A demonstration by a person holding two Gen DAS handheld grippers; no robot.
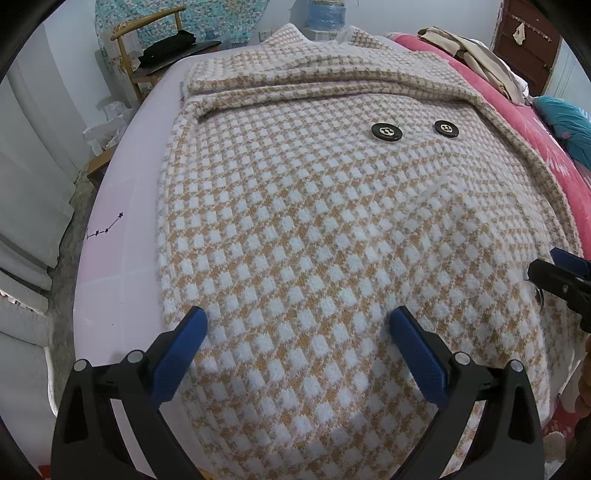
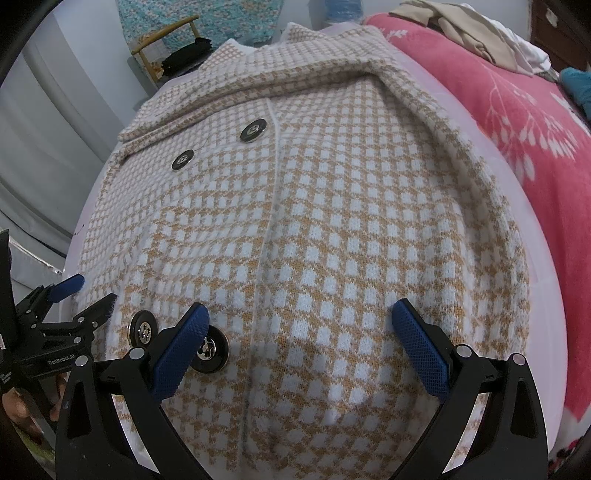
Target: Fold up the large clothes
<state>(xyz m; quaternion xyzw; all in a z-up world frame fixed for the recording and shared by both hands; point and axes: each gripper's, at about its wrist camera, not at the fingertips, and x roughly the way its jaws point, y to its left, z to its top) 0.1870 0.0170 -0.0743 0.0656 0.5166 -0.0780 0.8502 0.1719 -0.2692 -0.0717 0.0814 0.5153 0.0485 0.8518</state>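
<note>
Both tongs, left and right, spread apart, empty, over the flat houndstooth coat.

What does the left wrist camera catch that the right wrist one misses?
Only the left view shows the door and the star marks on the sheet. Only the right view shows the two near buttons, one partly behind the right claw, and the coat's front seam. Both show the coat, two far buttons, chair, pink blanket, and open left claw.
</note>
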